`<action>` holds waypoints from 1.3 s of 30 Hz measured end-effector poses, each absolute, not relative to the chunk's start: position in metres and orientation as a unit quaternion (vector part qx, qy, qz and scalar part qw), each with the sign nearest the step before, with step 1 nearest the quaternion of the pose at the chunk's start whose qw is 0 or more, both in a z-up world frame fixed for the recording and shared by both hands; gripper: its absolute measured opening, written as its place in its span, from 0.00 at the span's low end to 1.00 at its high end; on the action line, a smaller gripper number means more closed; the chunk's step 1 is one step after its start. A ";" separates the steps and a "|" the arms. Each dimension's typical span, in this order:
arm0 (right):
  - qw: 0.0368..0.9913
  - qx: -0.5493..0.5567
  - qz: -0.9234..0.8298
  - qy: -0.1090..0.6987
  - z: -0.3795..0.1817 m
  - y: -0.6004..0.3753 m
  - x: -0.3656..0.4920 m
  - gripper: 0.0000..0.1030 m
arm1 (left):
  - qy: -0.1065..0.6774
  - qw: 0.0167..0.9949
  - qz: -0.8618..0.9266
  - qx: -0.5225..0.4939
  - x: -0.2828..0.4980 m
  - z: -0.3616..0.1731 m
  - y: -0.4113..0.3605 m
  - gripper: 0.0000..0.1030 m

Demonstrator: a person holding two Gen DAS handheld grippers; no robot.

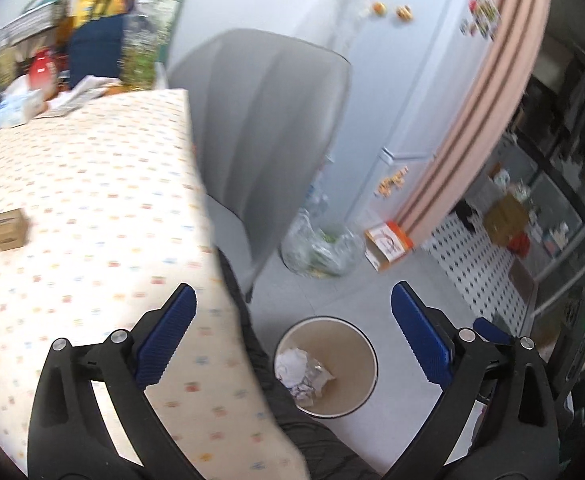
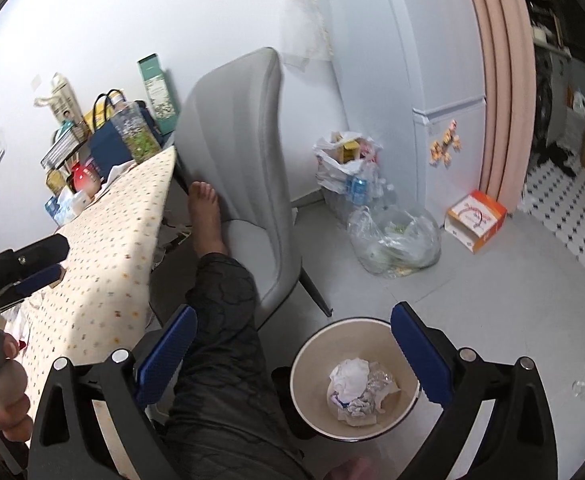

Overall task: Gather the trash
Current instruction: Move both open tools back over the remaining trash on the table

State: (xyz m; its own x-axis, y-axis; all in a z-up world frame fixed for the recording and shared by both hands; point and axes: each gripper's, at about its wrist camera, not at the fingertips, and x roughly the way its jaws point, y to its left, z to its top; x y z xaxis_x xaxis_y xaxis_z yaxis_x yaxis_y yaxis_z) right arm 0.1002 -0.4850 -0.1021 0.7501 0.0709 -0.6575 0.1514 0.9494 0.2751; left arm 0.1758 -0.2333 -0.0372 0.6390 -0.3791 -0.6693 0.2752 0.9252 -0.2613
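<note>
A round beige waste bin (image 1: 356, 396) stands on the floor beside the table and holds crumpled white paper and plastic (image 1: 302, 370). It also shows in the right wrist view (image 2: 316, 364), with the trash (image 2: 358, 388) inside. My left gripper (image 1: 292, 312) is open and empty, above the table edge and the bin. My right gripper (image 2: 292, 330) is open and empty above the bin. A small brown cardboard box (image 1: 9, 229) lies on the dotted tablecloth (image 1: 92, 208). The left gripper (image 2: 32, 268) shows at the left of the right wrist view.
A grey chair (image 2: 244, 184) stands at the table, with the person's leg and bare foot (image 2: 204, 216) in front of it. Clear bags of trash (image 2: 396, 240), an orange and white box (image 2: 476, 220) and a fridge (image 2: 392, 80) are behind. Clutter fills the table's far end (image 1: 72, 48).
</note>
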 end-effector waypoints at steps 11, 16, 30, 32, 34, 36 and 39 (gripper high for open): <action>0.942 0.102 0.022 0.320 -0.056 -0.400 0.104 0.93 | 0.348 0.922 -0.121 -0.120 0.151 -0.025 -0.135 0.94; 0.943 0.075 0.076 0.316 -0.045 -0.363 0.104 0.93 | 0.336 0.927 -0.096 -0.139 0.138 -0.025 -0.096 0.94; 0.946 -0.016 0.174 0.275 -0.029 -0.269 0.095 0.93 | 0.297 0.940 -0.003 -0.168 0.102 -0.032 -0.004 0.94; 0.940 -0.011 0.194 0.282 -0.029 -0.259 0.100 0.93 | 0.293 0.941 0.009 -0.168 0.097 -0.033 0.006 0.94; 0.936 -0.006 0.206 0.285 -0.030 -0.250 0.101 0.93 | 0.287 0.943 0.026 -0.166 0.092 -0.034 0.016 0.94; 0.932 -0.008 0.215 0.291 -0.032 -0.240 0.103 0.93 | 0.284 0.944 0.043 -0.161 0.087 -0.035 0.024 0.94; 0.926 -0.008 0.226 0.303 -0.035 -0.226 0.105 0.93 | 0.294 0.943 0.052 -0.146 0.085 -0.038 0.034 0.94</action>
